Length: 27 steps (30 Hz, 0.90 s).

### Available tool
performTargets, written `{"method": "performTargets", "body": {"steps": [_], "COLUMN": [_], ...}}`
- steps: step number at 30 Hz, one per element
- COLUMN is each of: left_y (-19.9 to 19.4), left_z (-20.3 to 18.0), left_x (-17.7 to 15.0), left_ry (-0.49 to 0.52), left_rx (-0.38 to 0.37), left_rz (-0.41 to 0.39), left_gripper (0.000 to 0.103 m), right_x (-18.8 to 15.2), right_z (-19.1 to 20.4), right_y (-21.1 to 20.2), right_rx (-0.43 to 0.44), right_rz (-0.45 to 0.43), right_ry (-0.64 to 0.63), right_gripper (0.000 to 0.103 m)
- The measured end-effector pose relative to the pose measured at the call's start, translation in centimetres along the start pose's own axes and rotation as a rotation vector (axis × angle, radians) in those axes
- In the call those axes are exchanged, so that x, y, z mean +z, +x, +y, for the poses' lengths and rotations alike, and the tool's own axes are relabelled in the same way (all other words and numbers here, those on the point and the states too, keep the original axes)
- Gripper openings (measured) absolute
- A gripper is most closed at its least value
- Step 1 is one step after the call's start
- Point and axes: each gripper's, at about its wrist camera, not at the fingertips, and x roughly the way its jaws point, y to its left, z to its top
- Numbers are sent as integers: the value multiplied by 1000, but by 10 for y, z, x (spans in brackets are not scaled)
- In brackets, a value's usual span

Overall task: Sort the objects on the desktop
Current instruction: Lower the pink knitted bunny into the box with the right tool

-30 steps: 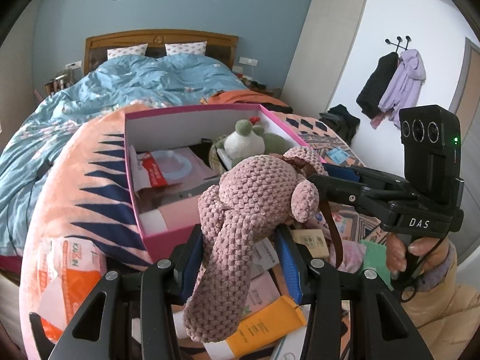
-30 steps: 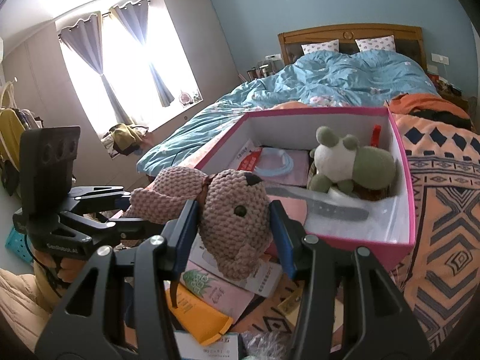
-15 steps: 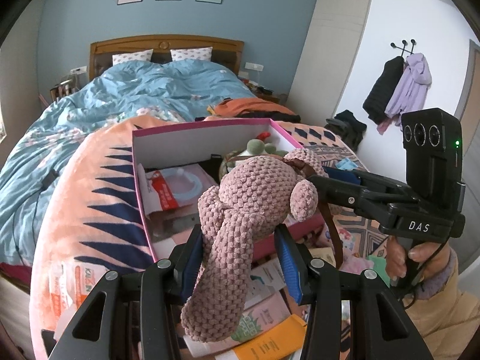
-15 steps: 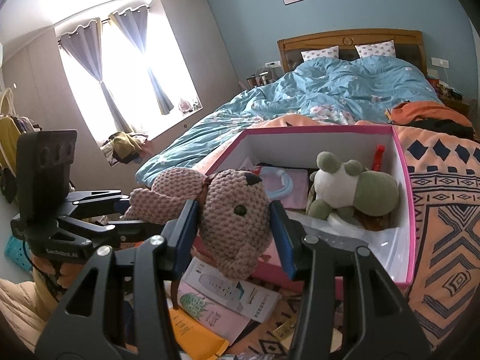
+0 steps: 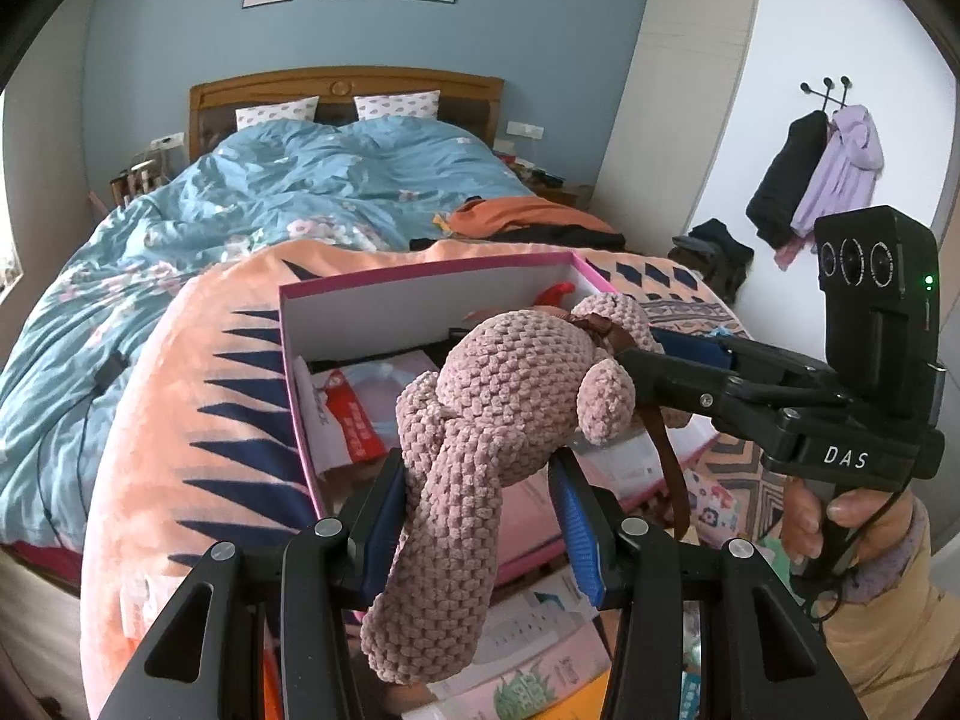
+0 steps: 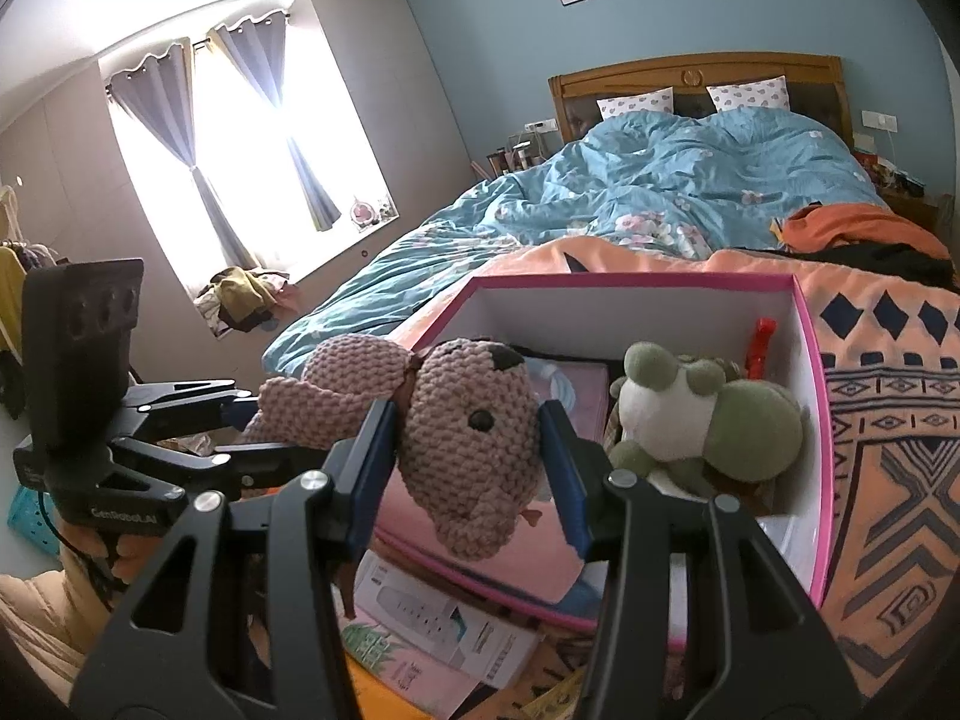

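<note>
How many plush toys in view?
2. Pink crocheted toy held in both tongs, in front of the pink box; green-and-white frog inside the box. Box contents may hide others.

"DAS" was printed in white on the black plastic right gripper [image 5: 645, 354]; "GenRobot.AI" was printed on the black plastic left gripper [image 6: 252, 420].

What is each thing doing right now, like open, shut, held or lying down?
Pink knitted toy: held in the air by both tools, body in the left, head in the right.
Left tool: shut on the toy's body.
Right tool: shut on the toy's head.
Pink box: open, no lid on it.
Green frog toy: lying inside the box.
Curtains: tied back.
Jackets: hanging on the wall hooks.
</note>
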Motion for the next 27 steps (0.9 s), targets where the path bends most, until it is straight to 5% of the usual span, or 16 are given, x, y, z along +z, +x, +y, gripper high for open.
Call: {"method": "performTargets", "body": {"steps": [27], "left_y": [57], "left_z": [38], "left_x": [42], "left_ry": [-77], "left_rx": [60], "left_rz": [63], "left_gripper": [48], "right_x": [45], "right_z": [-36], "right_y": [65], "right_rx": [-52], "right_rz": [91], "right_ry": [-27], "right_gripper": [51]}}
